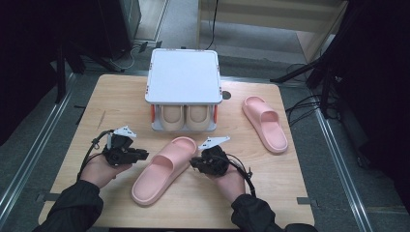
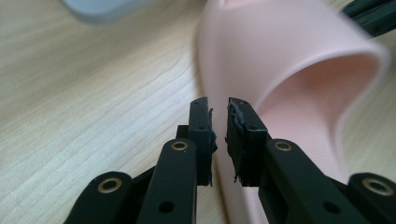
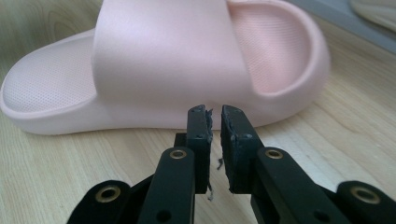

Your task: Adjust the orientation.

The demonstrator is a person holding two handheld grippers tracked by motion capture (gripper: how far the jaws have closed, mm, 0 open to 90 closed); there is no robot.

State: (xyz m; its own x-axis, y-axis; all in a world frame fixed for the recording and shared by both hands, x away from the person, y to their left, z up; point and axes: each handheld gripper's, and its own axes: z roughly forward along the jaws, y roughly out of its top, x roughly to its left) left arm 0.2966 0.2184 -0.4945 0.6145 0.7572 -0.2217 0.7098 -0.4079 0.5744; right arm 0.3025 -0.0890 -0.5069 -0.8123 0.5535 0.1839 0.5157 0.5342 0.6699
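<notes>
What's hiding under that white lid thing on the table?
Under the white rack sit two beige slippers, side by side. You can see their rounded ends; the rest is covered by the top.

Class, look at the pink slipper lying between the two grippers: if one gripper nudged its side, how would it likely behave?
The pink slipper looks thick and foam-like, so probably light and slightly squashy. Its flat sole on the wooden table suggests it would slide or pivot, not roll or tip.

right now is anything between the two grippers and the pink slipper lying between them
Nothing visible is. The near pink slipper lies on bare table between the left gripper and the right gripper. In both gripper views the nearly closed jaws point straight at its side, with nothing between them.
</notes>
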